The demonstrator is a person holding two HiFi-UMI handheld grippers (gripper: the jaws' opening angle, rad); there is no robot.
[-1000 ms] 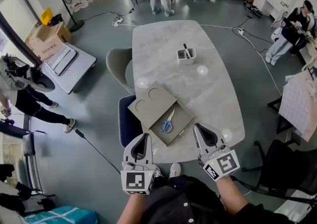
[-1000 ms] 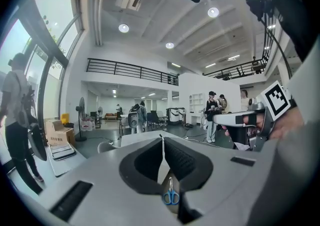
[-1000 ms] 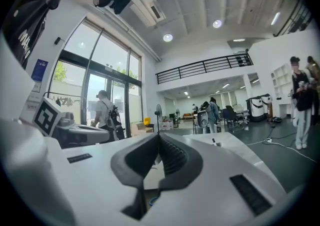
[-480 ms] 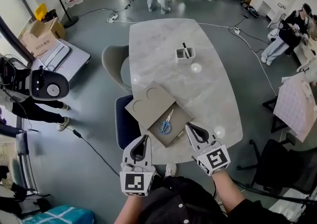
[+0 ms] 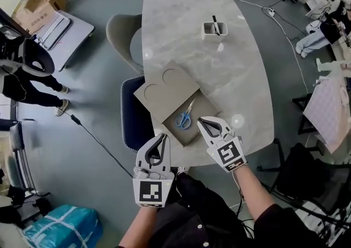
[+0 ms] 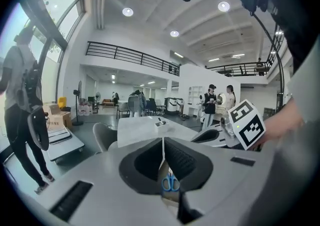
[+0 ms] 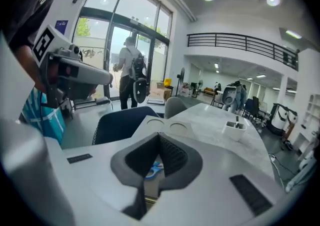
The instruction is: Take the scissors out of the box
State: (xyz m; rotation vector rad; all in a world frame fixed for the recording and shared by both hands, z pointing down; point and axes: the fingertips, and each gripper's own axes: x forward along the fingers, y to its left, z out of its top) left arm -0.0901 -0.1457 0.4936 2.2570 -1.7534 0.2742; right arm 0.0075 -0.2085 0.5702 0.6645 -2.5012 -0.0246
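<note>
the blue-handled, steel-bladed scissors (image 5: 185, 118) lie flat inside the shallow, square grey cardboard box (image 5: 187, 133); its stiff lid (image 5: 164, 89), with two round cut-outs, lies folded open at the box's far side on a smooth, marbled, rounded table (image 5: 181, 27). both grippers have their ribbed dark jaws pressed together on nothing. since a second ago the right gripper (image 5: 201, 120) has come forward and down to the box's near edge, just beside the scissors, while the left gripper (image 5: 162, 137) stays just short of the box.
</note>
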